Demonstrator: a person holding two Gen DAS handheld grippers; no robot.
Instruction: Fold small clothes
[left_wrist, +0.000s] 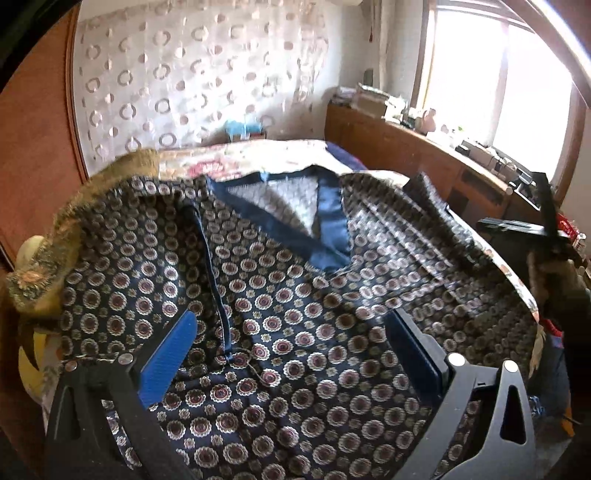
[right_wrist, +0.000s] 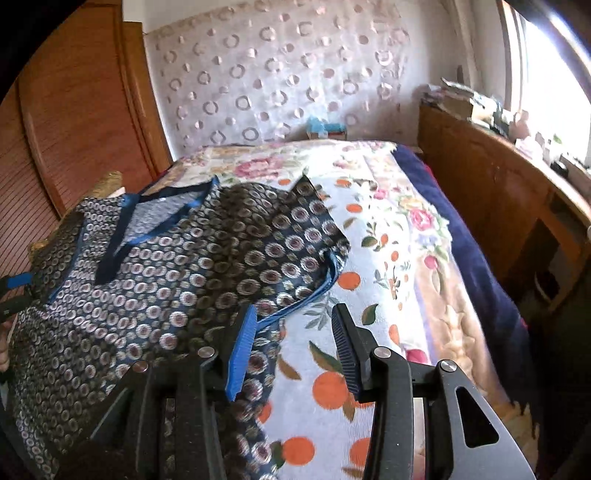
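Note:
A small dark sleeveless garment (left_wrist: 295, 295) with round medallion print, blue trim and a V-neck lies spread on the bed. My left gripper (left_wrist: 291, 321) hovers over its middle, jaws wide apart, with only cloth below them. In the right wrist view the garment (right_wrist: 166, 277) covers the left half of the picture. My right gripper (right_wrist: 295, 314) stands open at its right armhole edge; the blue-trimmed hem runs loosely between the fingers and neither pad presses on it. The right gripper (left_wrist: 546, 221) also shows at the far right of the left wrist view.
The bed carries a blanket (right_wrist: 369, 258) printed with flowers and oranges. A wooden wardrobe (right_wrist: 74, 129) stands to the left, and a wooden cabinet (right_wrist: 498, 206) with clutter runs under the window on the right. A fringed yellow-green cushion (left_wrist: 55, 240) lies at the garment's left.

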